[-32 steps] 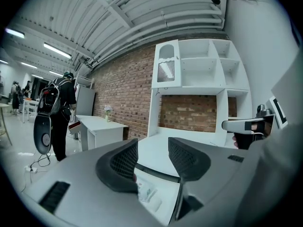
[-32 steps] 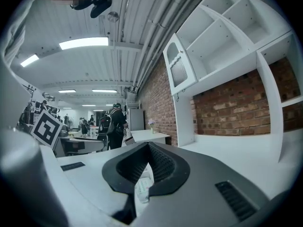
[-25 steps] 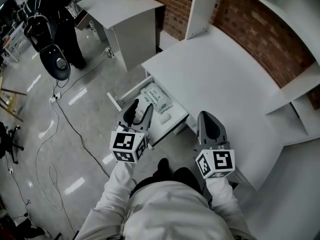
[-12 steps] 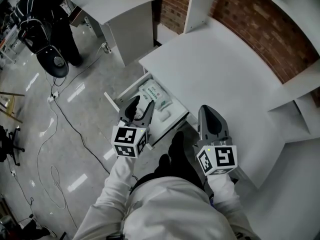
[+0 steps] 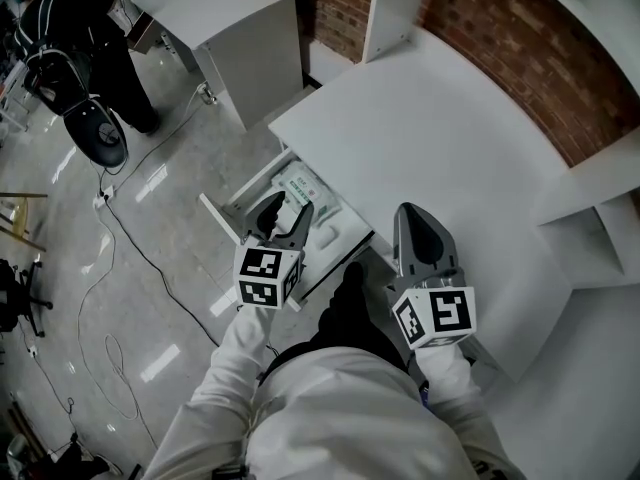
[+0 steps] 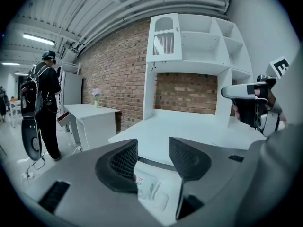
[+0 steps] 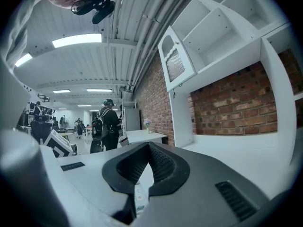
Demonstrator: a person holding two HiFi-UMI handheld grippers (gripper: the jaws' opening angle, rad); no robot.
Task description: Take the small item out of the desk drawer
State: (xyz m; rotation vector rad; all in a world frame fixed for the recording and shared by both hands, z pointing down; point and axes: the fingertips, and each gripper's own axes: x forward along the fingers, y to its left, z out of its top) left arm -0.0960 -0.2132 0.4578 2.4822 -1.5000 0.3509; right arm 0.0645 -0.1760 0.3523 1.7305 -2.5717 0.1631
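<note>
Above drawer [image 5: 247,185]: left gripper [image 5: 283,206] spread, right gripper [image 5: 412,218] closed.

Desk top [image 5: 450,138], centre frame: smooth matt white board. Wall [image 5: 520,48], upper right: rough red brick. Floor [image 5: 120,268], left: glossy, mirroring the lights. Packet [image 5: 312,193] in the drawer [image 5: 250,181]: shiny printed plastic film. Left gripper [image 6: 152,157]: matt grey plastic shell, dark mesh-textured pads [image 6: 124,161]. Sleeves [image 5: 235,368]: white cloth.
</note>
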